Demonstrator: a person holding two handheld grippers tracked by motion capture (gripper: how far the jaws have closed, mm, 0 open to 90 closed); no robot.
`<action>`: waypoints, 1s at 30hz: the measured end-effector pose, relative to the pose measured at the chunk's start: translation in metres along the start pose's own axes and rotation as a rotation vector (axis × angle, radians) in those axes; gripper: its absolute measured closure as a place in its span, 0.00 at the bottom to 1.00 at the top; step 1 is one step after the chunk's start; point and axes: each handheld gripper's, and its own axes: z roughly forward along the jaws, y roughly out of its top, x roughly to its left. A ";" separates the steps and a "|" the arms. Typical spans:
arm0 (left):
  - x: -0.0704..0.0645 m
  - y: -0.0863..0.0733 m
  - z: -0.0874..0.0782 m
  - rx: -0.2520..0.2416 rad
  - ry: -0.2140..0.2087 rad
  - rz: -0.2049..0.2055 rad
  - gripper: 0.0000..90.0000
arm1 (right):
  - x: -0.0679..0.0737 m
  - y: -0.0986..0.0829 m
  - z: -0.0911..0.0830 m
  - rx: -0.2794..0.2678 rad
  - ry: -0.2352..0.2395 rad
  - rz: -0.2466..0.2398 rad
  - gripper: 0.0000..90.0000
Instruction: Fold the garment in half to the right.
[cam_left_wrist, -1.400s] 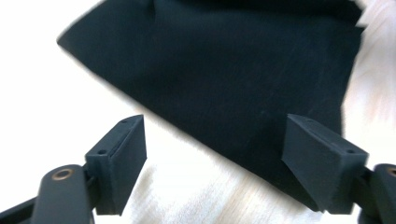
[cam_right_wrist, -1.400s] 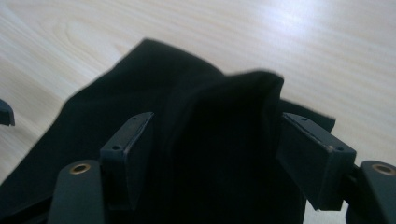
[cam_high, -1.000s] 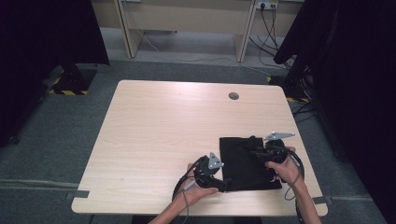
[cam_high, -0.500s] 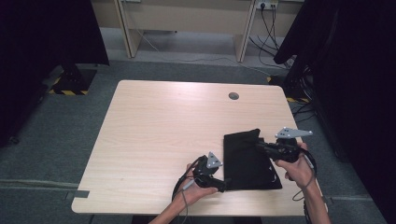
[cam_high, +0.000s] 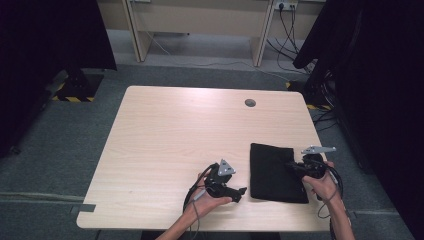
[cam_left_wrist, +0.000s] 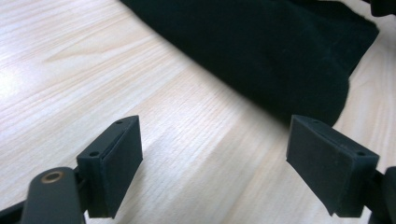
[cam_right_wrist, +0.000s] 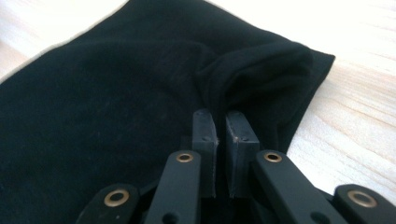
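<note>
Left tongs (cam_high: 243, 190) low over the bare wooden surface (cam_high: 170, 135), jaws spread wide apart, nothing between them; tips aimed at the black cloth (cam_high: 274, 172), just short of its near edge. Cloth lies folded into a narrow rectangle at the surface's front right. Right tongs (cam_high: 291, 165) at the cloth's right side, jaws pressed together on a raised pinch of fabric.

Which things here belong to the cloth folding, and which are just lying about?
In the job:
- black cloth, folded on the table
- right hand-held gripper, jaws pinched on a fold of the cloth
- left hand-held gripper, jaws open beside the cloth

Lying about:
- cables on the floor behind the table
</note>
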 end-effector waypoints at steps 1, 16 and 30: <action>0.001 -0.001 0.000 0.002 0.003 -0.006 0.19 | 0.000 -0.001 0.000 -0.003 0.000 0.005 0.94; 0.039 -0.031 -0.042 0.021 0.131 -0.026 0.17 | 0.001 0.028 -0.031 -0.135 -0.165 -0.038 0.60; 0.081 -0.070 -0.099 0.050 0.263 -0.014 0.14 | 0.007 0.018 0.017 -0.010 -0.048 -0.033 0.67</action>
